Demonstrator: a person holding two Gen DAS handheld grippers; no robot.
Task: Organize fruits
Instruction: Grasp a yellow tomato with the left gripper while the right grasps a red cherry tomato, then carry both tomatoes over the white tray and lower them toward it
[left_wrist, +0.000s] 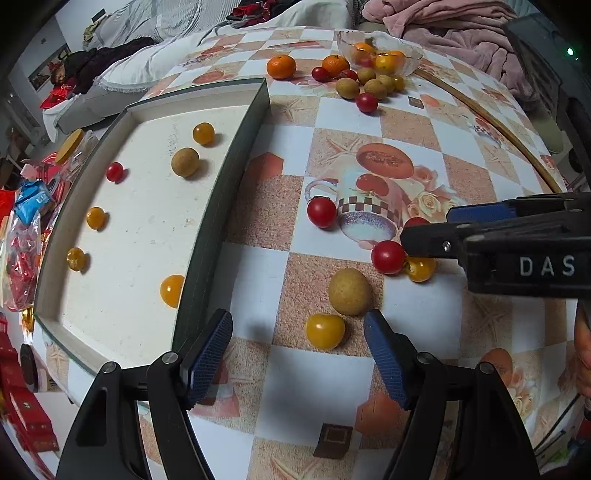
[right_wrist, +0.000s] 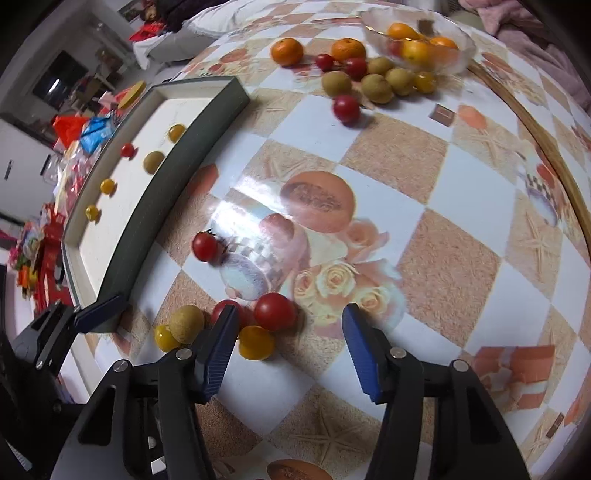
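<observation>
My left gripper is open, low over the table, with a yellow tomato between its fingers and a tan longan just beyond. My right gripper is open, with a red tomato and a yellow tomato between its fingers; a second red tomato sits partly behind its left finger. In the left wrist view the right gripper reaches in from the right beside a red tomato. A shallow box tray on the left holds several small fruits.
A lone red tomato lies mid-table. At the far edge a glass bowl holds oranges, with tangerines, longans and tomatoes scattered before it. Red packages and bags crowd the left beyond the tray. Clothes lie behind the table.
</observation>
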